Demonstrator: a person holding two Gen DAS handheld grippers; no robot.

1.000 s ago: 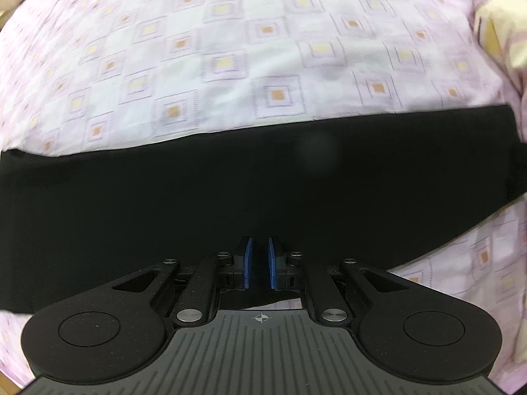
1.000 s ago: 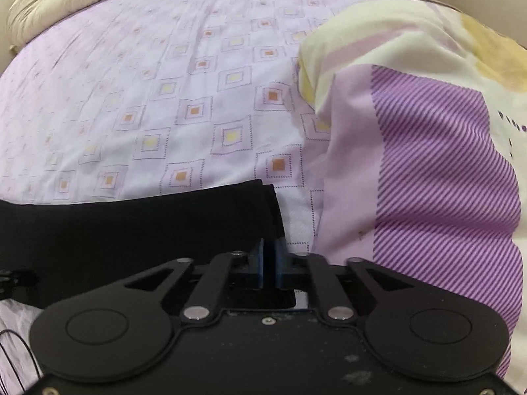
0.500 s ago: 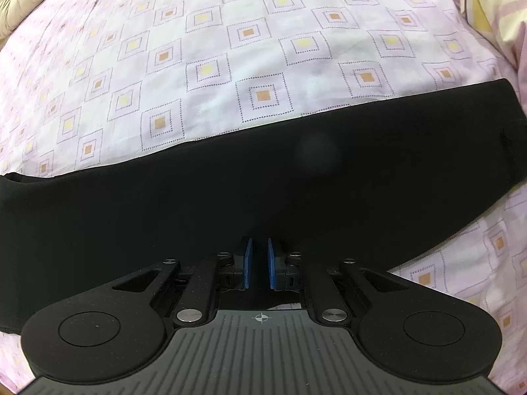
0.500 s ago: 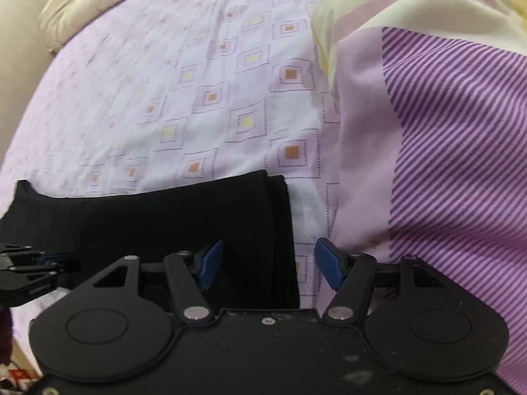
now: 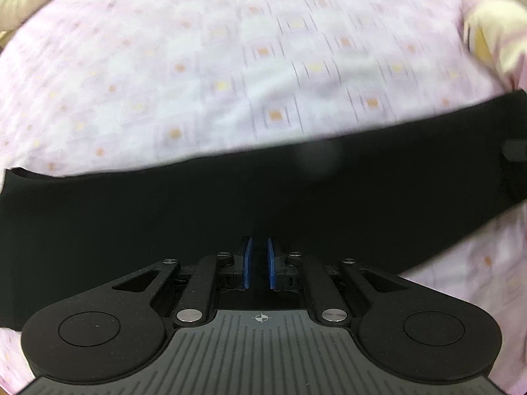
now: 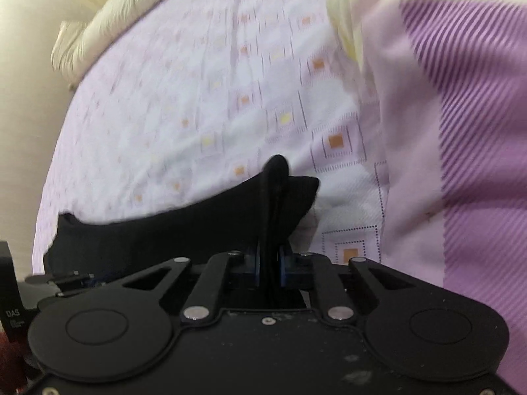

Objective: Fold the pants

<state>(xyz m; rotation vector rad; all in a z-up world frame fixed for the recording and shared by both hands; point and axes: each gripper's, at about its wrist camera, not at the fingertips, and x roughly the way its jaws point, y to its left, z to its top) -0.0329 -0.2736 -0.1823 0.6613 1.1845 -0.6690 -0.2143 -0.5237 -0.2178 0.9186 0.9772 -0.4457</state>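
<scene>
At hem end — right gripper (image 6: 268, 263) jaws just closed, pinching pants (image 6: 184, 230); left gripper (image 5: 257, 265) clenched.

Beyond the long black fabric pants (image 5: 230, 204), the pink-and-white bed sheet with small orange and yellow squares (image 5: 230, 65) lies open and flat. On the right a bulky purple-striped and cream quilt (image 6: 461, 131) rises just beside the pants' end, blocking passage there.

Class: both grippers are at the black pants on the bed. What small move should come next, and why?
Probably lift the right gripper and carry its end toward the other. It has just closed on a bunched end of the pants; the left gripper is shut on the cloth, and the pants lie long on the sheet.
</scene>
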